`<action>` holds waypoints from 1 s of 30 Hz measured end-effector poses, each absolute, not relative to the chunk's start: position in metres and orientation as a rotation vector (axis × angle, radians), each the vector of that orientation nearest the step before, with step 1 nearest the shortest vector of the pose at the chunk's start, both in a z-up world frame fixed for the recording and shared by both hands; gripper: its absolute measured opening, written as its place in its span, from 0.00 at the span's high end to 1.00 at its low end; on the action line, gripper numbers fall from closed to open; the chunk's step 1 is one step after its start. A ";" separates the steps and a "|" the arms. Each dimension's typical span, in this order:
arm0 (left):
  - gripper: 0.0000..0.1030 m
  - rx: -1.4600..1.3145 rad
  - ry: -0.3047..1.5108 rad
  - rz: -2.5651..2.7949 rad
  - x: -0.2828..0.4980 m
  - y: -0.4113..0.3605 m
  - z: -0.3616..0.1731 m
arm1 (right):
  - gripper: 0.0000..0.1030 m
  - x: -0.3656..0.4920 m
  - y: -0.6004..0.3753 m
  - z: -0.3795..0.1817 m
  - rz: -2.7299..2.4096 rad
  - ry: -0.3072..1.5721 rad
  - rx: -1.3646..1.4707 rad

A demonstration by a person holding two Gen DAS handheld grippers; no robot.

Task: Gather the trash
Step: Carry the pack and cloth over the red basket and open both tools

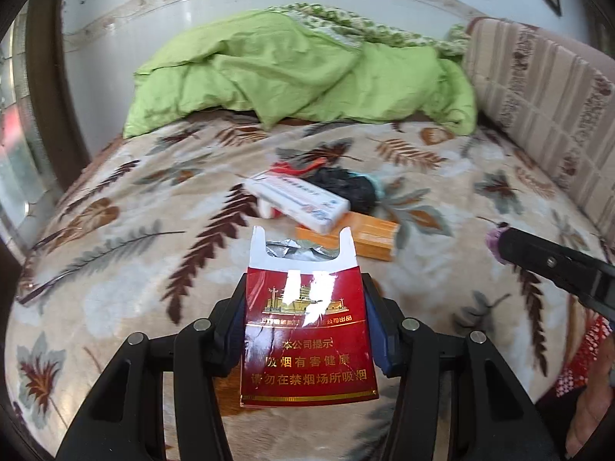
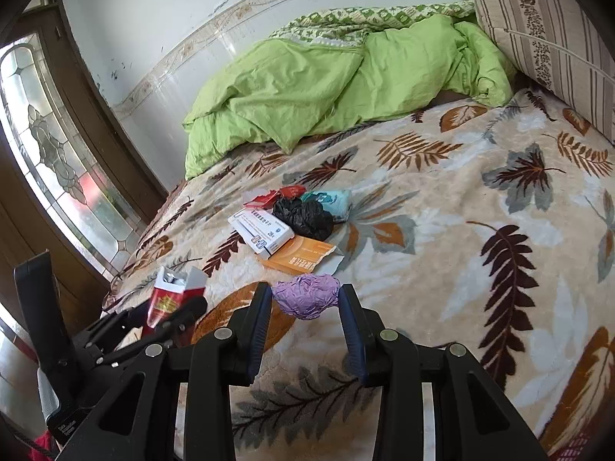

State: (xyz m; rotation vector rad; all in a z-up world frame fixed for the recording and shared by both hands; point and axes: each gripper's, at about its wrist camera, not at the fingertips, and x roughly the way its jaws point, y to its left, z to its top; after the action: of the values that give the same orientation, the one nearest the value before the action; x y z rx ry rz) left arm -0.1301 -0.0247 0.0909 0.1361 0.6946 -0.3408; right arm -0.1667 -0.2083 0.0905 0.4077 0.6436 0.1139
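Observation:
My left gripper [image 1: 305,288] is shut on a red cigarette pack [image 1: 307,338], open at the top with foil showing, held above the bed; it also shows in the right wrist view [image 2: 167,299]. My right gripper [image 2: 305,296] is shut on a crumpled purple paper ball [image 2: 306,295], whose tip shows in the left wrist view [image 1: 494,236]. Ahead on the leaf-patterned blanket [image 2: 442,207] lies a pile of trash: a white medicine box [image 2: 261,232], an orange box [image 2: 301,257], a black plastic bag [image 2: 303,217], a teal wrapper [image 2: 332,199] and red scraps [image 2: 276,196].
A rumpled green quilt [image 2: 326,92] lies at the far end of the bed against a white tiled wall. A striped cushion [image 2: 538,27] stands along the right side. A glass-panelled door [image 2: 50,153] is at the left.

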 end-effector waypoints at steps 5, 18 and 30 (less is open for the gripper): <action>0.50 0.122 0.695 -0.484 -0.147 -0.042 0.097 | 0.63 -0.186 -0.227 0.094 0.106 0.635 0.488; 0.50 0.226 0.658 -0.764 -0.218 -0.129 0.127 | 0.63 -0.284 -0.310 0.120 -0.020 0.570 0.609; 0.50 0.307 0.704 -1.088 -0.291 -0.243 0.145 | 0.63 -0.431 -0.415 0.120 -0.359 0.531 0.691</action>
State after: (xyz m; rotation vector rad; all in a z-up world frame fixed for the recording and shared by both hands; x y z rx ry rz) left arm -0.2909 -0.2425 0.1446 0.3066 0.7037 -1.0882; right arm -0.4306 -0.4153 0.1199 0.6911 0.5315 -0.3590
